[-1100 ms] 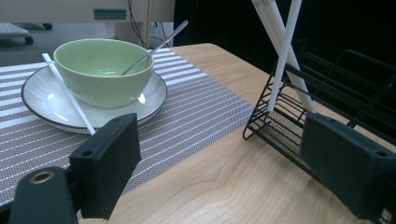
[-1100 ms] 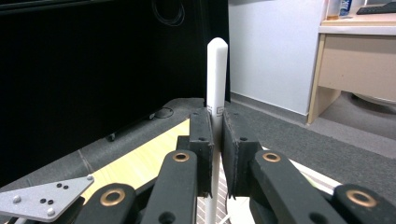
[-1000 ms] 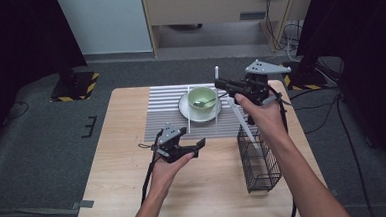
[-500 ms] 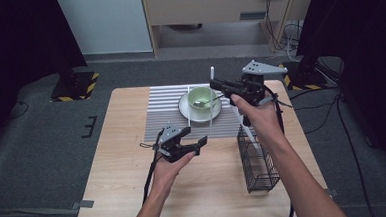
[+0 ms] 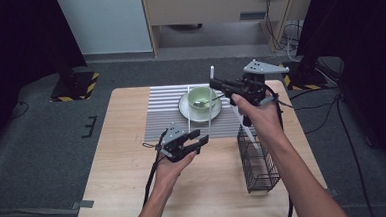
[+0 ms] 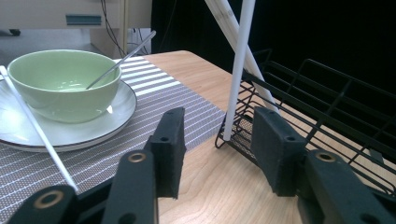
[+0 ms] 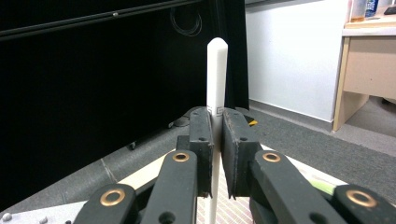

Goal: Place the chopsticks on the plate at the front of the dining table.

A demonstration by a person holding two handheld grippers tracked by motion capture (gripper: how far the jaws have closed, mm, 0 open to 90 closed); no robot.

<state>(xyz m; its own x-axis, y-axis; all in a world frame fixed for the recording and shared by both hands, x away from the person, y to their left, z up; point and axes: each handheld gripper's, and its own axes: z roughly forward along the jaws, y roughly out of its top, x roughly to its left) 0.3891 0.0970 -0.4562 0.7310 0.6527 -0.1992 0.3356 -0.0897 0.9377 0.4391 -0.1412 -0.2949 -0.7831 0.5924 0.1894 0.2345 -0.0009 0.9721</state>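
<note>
our right tool (image 7: 213,154) grips one white chopstick (image 7: 216,70) above the wire basket (image 5: 256,160), not yet dropped in, while our left tool (image 6: 217,154), empty, has just been narrowing.

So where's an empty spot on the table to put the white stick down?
Bare wood lies left of the striped grey placemat and along the near edge of the wooden table. It's crowded around the green ceramic bowl and black wire basket.

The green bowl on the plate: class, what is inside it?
A metal spoon lies inside the green bowl, its handle leaning over the rim. The spoon's head and the bowl's bottom are hidden by the near wall in the left gripper view.
</note>
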